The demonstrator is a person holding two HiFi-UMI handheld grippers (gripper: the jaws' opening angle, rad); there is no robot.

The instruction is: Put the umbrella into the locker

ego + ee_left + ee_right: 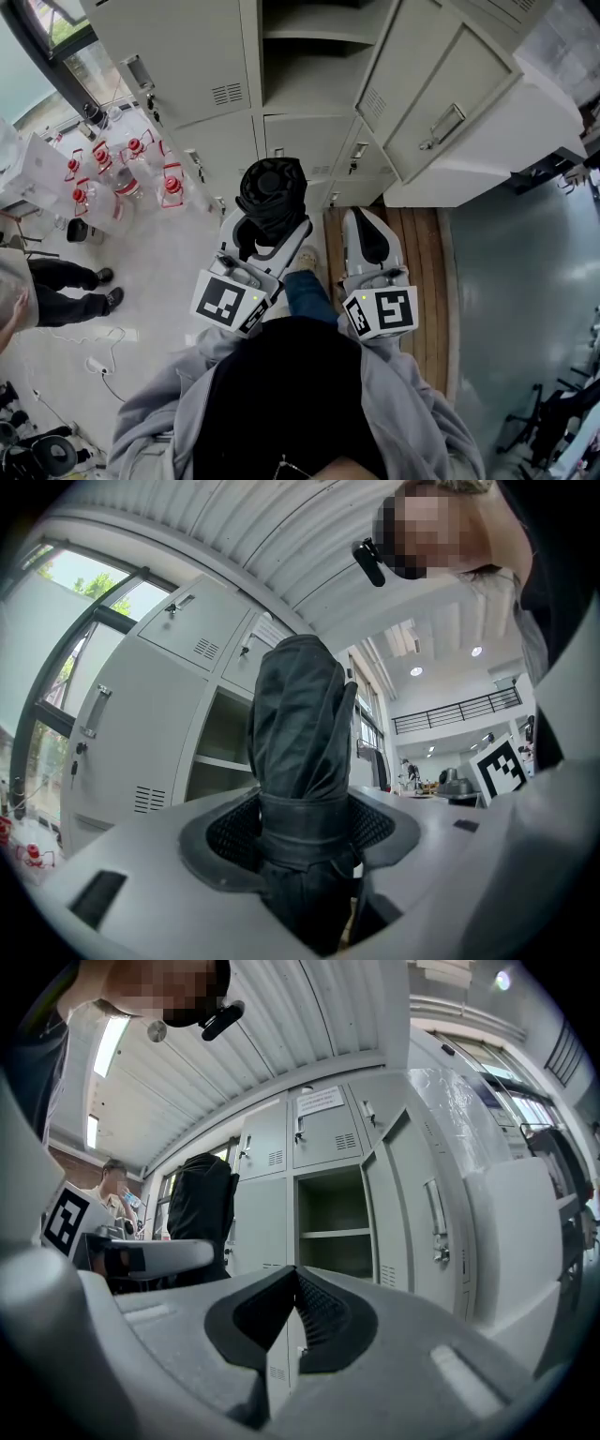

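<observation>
A folded black umbrella (273,199) stands upright between the jaws of my left gripper (269,231), which is shut on it. In the left gripper view the umbrella (302,761) rises from the jaws with its strap wound round it, pads pressing both sides. My right gripper (368,236) is beside it, shut with nothing in it; its pads (296,1318) meet. The grey locker bank (309,75) is straight ahead, with one compartment (314,42) open and its door (441,94) swung right. The same open compartment (335,1224) with a shelf shows in the right gripper view.
Several clear jugs with red caps (122,173) stand on the floor at the left by the lockers. A person's legs (70,291) are at the far left. A wooden strip (427,281) runs along the floor on the right. Cables (94,361) lie at lower left.
</observation>
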